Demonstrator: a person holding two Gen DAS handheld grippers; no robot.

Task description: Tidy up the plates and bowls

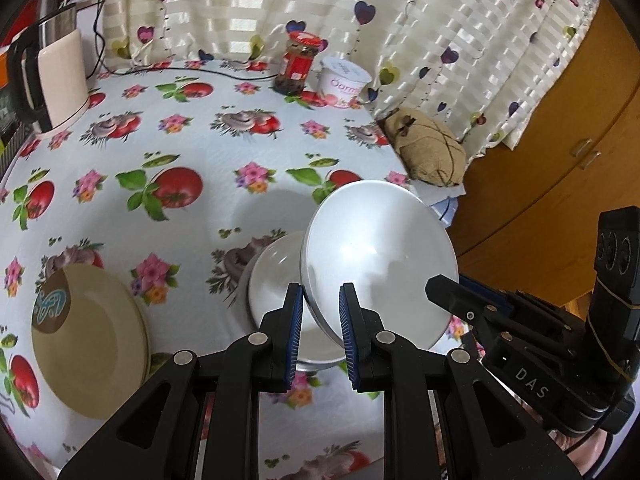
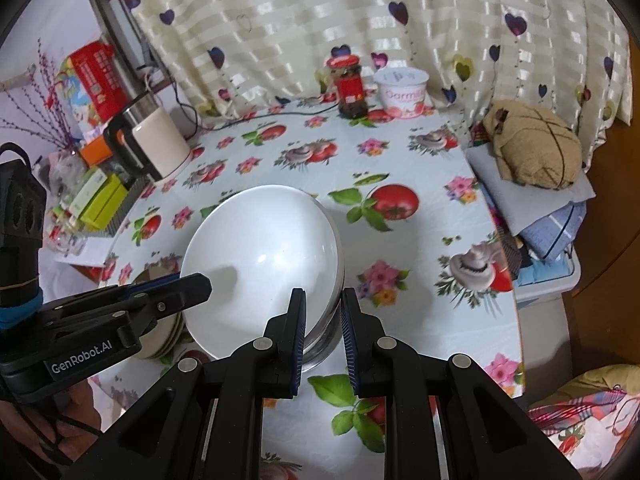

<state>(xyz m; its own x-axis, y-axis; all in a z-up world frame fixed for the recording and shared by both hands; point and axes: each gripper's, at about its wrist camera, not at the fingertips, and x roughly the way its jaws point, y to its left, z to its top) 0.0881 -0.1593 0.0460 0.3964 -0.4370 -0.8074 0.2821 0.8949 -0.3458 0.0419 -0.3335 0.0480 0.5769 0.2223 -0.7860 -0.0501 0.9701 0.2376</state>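
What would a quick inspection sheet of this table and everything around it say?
Surface: table under fruit-and-flower printed cloth.
Job's things: white round bowl held tilted by both grippers above another white bowl; stacked beige plates beside.
Clutter: red-lidded glass jar, white yogurt tub, cream electric kettle.
Grippers: left gripper and right gripper shut on the bowl's rim.
Cables: black cord along the table's back.
Surroundings: heart-patterned curtain, wooden cabinet.

- Ahead of the tool, a striped cream curtain (image 2: 320, 20) with hearts hangs behind the table (image 2: 432, 208).
- Right of it stands a wooden cabinet (image 1: 560, 152).
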